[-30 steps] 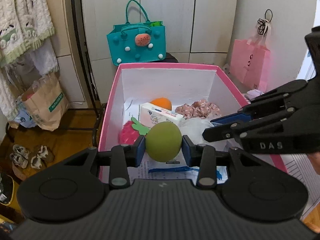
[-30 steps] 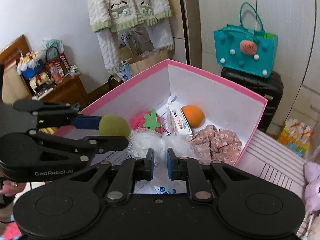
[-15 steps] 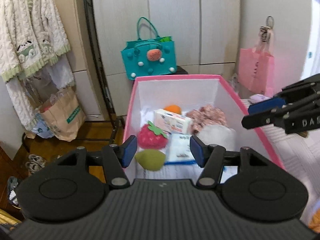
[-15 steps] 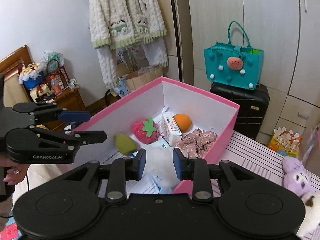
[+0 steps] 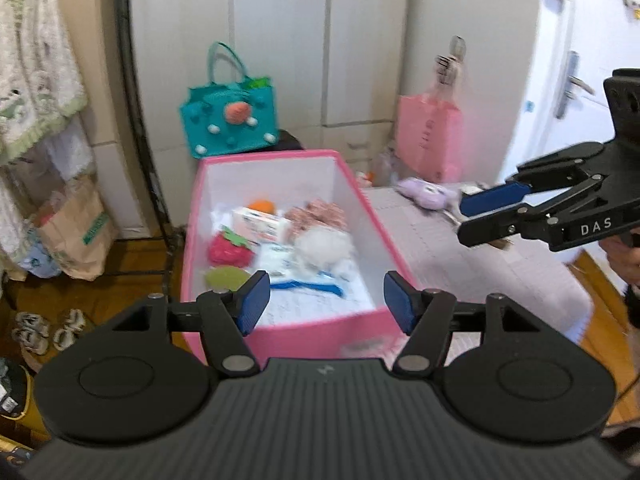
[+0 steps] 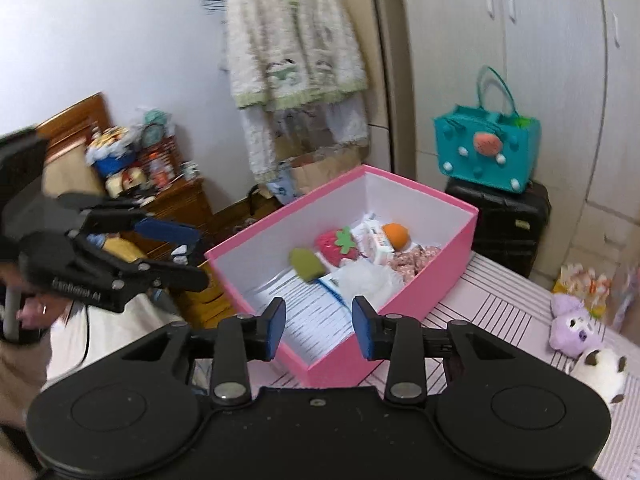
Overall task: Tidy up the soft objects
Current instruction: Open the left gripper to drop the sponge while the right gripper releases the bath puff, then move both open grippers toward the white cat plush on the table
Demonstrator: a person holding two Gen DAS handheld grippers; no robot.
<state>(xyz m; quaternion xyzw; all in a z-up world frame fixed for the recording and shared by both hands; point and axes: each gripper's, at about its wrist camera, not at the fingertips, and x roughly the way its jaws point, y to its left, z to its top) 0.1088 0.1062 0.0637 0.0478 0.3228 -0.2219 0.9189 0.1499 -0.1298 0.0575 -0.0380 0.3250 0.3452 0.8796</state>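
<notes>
While outside the box: purple plush (image 6: 572,326) and white plush (image 6: 602,368), lying on the striped mat (image 6: 500,320), just beside each other.
Direction from tool: off to the right of the right gripper (image 6: 320,322) and slightly ahead of it; beyond the box's far right corner as seen from the left gripper (image 5: 326,300).
Long axis: none clear on the purple plush; lumpy, face turned toward the right wrist camera, too blurred to judge further.
Already boxed: green soft piece (image 6: 306,264) resting on the floor of the pink box (image 6: 432,276), near the left wall, just beside the strawberry toy (image 6: 336,242); orange ball (image 6: 395,235), floral fabric (image 6: 414,260) and white fluff (image 6: 366,278) farther in.
Nearer hand: right, judged from the mat side; left hanging over the opposite side of the box, well apart from both plushes.
Right jaws: just been opening, parted partway, nothing between the pads.
Left jaws: just been opening, parted wider, nothing between the pads.
Likely call: swing right and down onto the purple plush, jaws widened more for its bulk.
Risk: nudging the white plush when closing.
</notes>
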